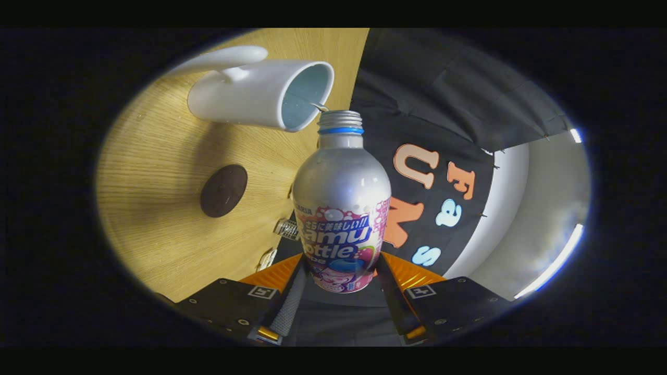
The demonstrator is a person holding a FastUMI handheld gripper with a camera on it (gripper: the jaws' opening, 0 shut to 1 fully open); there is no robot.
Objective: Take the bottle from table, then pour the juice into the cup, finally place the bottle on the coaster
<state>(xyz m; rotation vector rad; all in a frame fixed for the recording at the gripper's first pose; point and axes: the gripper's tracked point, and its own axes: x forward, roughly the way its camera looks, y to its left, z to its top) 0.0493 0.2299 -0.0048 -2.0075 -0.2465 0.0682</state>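
Note:
My gripper [341, 273] is shut on a silver bottle [341, 182] with a colourful label and a blue neck ring; both fingers press on its lower body. The whole view is rolled over, so the bottle is tipped sideways relative to the wooden table [156, 208]. Its open threaded mouth sits right at the rim of a white cup [250, 94] with a handle, which stands on the table. A thin stream runs from the mouth into the cup's pale interior. A dark round coaster [224, 190] lies on the table beside the cup, off to the side of the bottle.
The table's edge runs just behind the bottle, with two metal clips [286, 228] on it. Beyond the edge hangs the booth's black cloth wall [443, 104], and past that a pale surface with strip lights [552, 260].

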